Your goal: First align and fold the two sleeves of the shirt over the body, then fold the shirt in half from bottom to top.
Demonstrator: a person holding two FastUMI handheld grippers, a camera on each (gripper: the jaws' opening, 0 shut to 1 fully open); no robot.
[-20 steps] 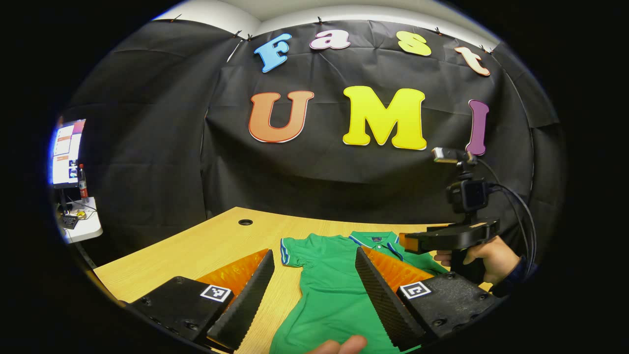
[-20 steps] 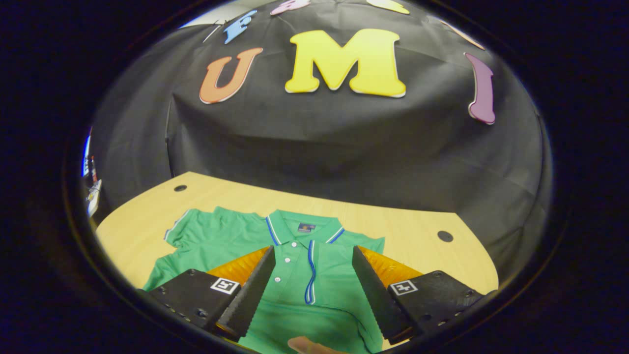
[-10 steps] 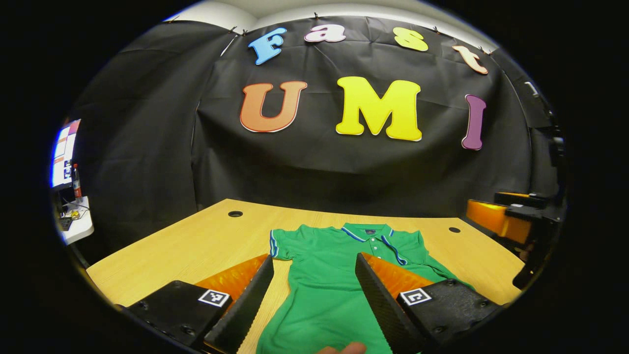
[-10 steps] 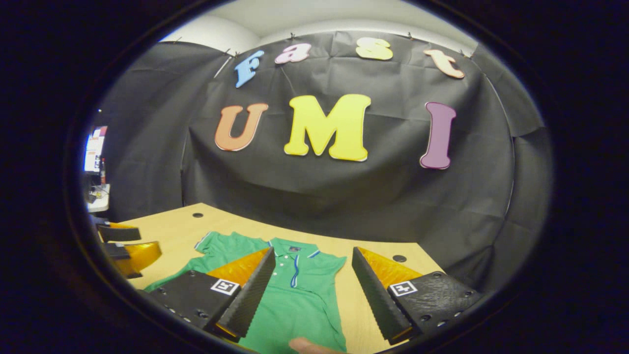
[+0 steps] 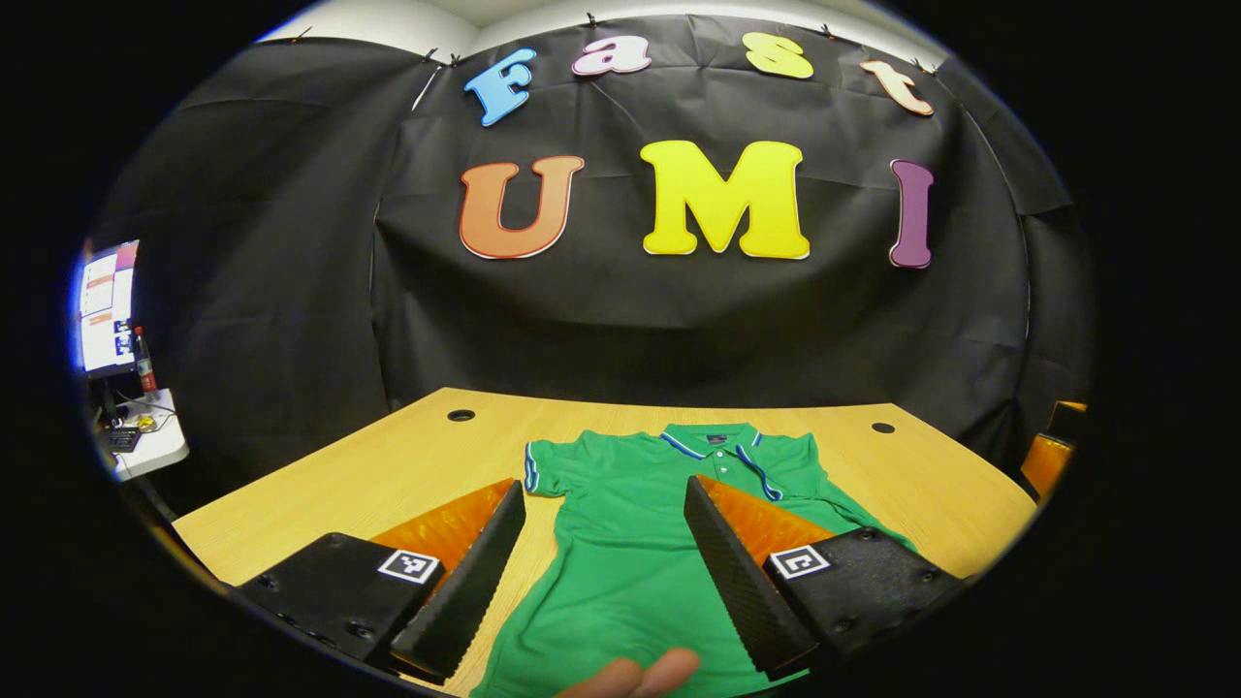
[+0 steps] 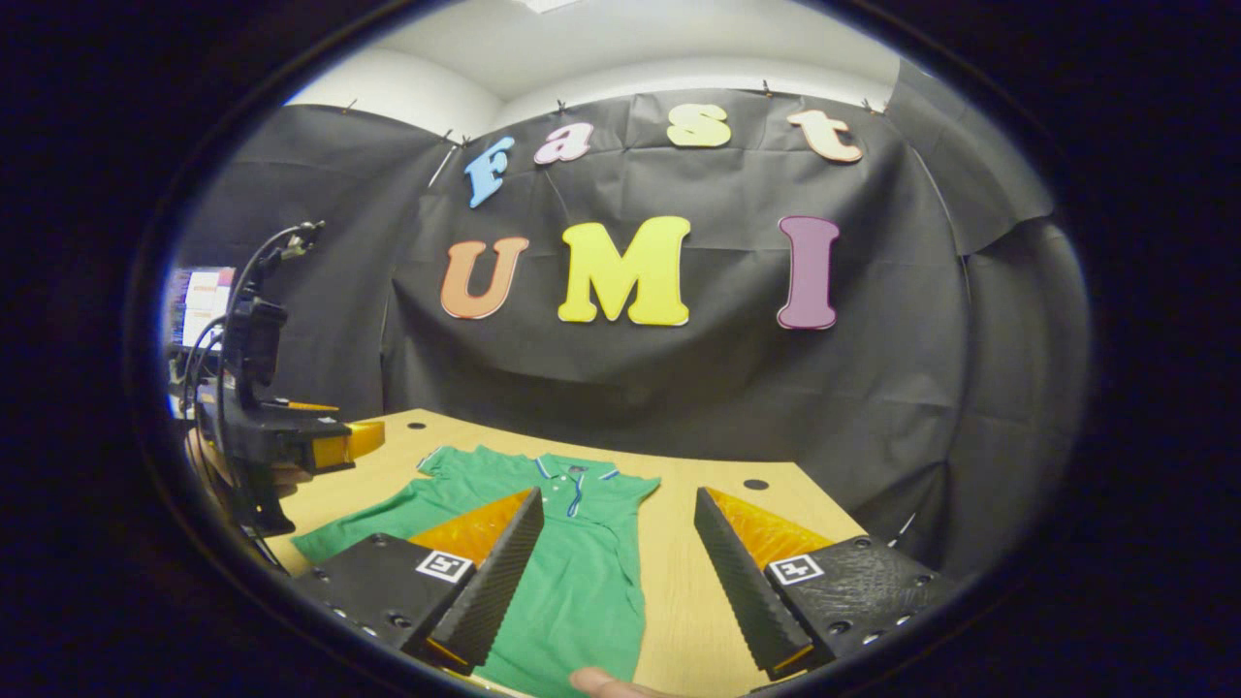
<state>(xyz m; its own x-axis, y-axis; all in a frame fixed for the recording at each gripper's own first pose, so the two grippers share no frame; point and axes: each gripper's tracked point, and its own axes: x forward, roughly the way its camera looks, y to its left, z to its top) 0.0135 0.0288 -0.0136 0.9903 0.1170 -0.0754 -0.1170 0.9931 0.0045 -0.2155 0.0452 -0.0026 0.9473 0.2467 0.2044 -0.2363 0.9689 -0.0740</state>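
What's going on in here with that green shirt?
A person holds a two-finger gripper in each hand over a green polo shirt lying on a wooden table. Both the left gripper and the right gripper are open, holding nothing. The shirt's one sleeve is spread out to the side; the opposite sleeve looks folded in. The bottom-to-top fold is not done.
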